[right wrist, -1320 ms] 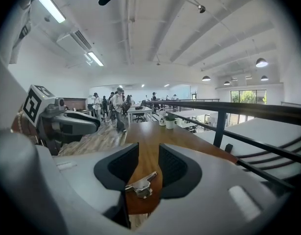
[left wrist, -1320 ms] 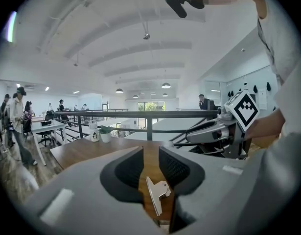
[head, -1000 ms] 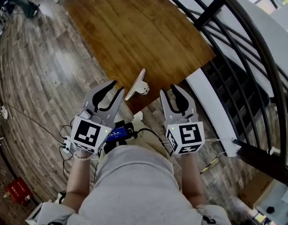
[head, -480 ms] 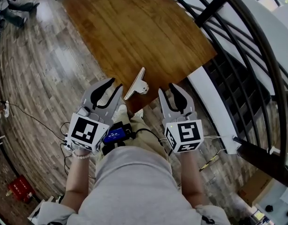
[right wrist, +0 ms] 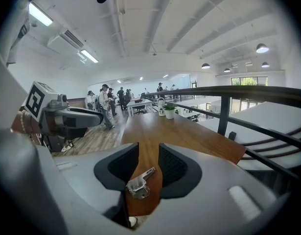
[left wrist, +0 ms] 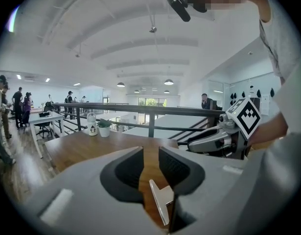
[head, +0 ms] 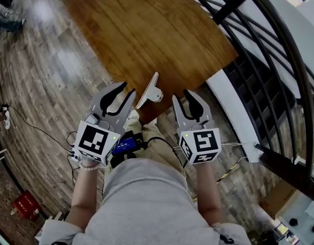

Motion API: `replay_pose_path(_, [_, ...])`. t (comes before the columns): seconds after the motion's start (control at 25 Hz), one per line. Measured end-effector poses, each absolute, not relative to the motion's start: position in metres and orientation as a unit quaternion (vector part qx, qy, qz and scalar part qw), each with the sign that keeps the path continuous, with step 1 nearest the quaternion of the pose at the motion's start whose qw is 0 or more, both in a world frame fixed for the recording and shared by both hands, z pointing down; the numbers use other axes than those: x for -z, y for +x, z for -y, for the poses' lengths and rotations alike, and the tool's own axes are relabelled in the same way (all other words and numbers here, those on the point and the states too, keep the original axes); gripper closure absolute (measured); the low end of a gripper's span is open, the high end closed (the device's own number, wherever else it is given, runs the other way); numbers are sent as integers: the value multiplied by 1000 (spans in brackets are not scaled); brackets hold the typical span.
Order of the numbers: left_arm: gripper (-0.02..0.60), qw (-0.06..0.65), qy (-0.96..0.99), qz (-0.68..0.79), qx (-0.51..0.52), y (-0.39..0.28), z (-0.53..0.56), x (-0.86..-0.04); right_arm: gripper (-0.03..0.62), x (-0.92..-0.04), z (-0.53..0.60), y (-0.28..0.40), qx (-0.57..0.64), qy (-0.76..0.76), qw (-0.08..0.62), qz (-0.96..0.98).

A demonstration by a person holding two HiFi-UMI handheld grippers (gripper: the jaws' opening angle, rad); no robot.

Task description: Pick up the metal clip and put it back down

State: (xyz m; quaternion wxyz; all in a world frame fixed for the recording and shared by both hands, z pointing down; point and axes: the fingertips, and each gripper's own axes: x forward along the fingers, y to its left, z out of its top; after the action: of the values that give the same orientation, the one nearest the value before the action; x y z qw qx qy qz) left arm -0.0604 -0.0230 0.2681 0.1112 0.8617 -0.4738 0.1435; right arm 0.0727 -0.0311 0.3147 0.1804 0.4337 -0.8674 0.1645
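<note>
The metal clip [head: 149, 91] lies on the near corner of the brown wooden table [head: 146, 29], its flat handle raised. My left gripper [head: 127, 89] hovers just left of the clip, jaws a narrow gap apart with nothing between them. In the left gripper view the clip [left wrist: 161, 199] shows low, right of the gripper [left wrist: 150, 166]. My right gripper [head: 183, 95] hovers right of the clip, also narrowly open and empty. In the right gripper view the clip [right wrist: 139, 182] lies on the table edge below and beyond the gripper [right wrist: 149, 163]. Neither gripper touches the clip.
A black metal railing [head: 238, 14] runs along the table's right side. A white bottle [left wrist: 92, 125] and a potted plant [left wrist: 104, 129] stand at the table's far end. Cables [head: 29, 129] lie on the wood floor at left. People stand at desks [left wrist: 47, 117] beyond.
My left gripper has edged slightly forward beside the clip. The clip and my right gripper have stayed where they were.
</note>
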Motion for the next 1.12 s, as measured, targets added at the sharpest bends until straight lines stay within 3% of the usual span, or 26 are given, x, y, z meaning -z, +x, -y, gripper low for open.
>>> replay_pose_path(1.12, [492, 161, 861, 452, -171, -74, 27, -359, 425, -427, 30, 43, -268, 400, 243, 842])
